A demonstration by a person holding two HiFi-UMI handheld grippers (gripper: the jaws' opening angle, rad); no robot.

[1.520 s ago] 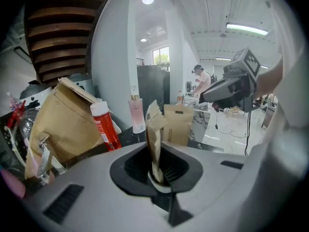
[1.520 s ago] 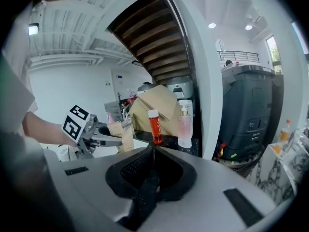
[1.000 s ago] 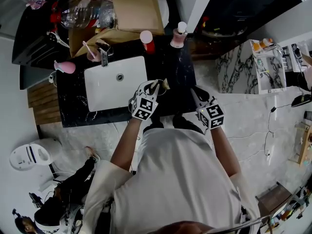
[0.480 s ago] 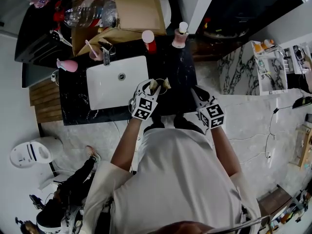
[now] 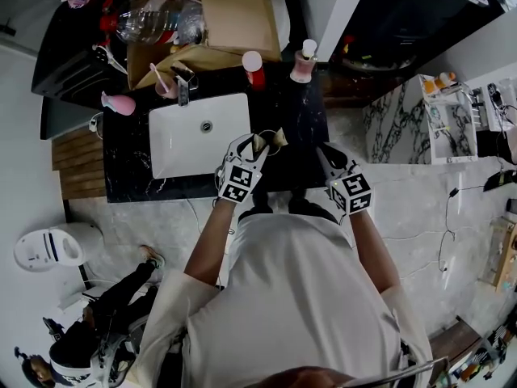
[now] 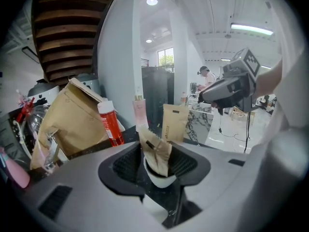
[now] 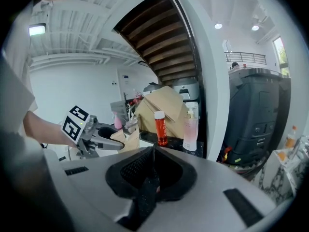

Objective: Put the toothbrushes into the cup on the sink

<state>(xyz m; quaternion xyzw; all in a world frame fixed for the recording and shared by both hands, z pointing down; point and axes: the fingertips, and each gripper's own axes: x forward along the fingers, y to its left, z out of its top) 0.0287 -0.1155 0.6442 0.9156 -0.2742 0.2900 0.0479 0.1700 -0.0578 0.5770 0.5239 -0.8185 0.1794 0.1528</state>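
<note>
On the bench (image 5: 295, 111) I count one white basin (image 5: 190, 140), one tap (image 5: 182, 94), one red bottle (image 5: 254, 69) and one pink pump bottle (image 5: 303, 61). I see two cups, one pink cup (image 5: 166, 90) at the back edge and one white cup (image 6: 157, 178) at the front edge, one pink toothbrush (image 5: 160, 78) and two brown paper packets (image 6: 157, 149) (image 6: 175, 122).

Head view: even, bright overhead light with soft shadows; the white sink (image 5: 198, 136) comes close to glare against the black countertop (image 5: 291, 148), and straight lines bow toward the edges. Left gripper view and right gripper view: wide-angle frames with black vignetted corners, lit by a ceiling spot (image 6: 152, 1) and a tube lamp (image 6: 253, 29) far above, and by a second tube lamp (image 7: 36, 30) at far left. The near bodies of the left gripper (image 6: 157, 161) and right gripper (image 7: 152, 166) are soft, the far room sharper.
</note>
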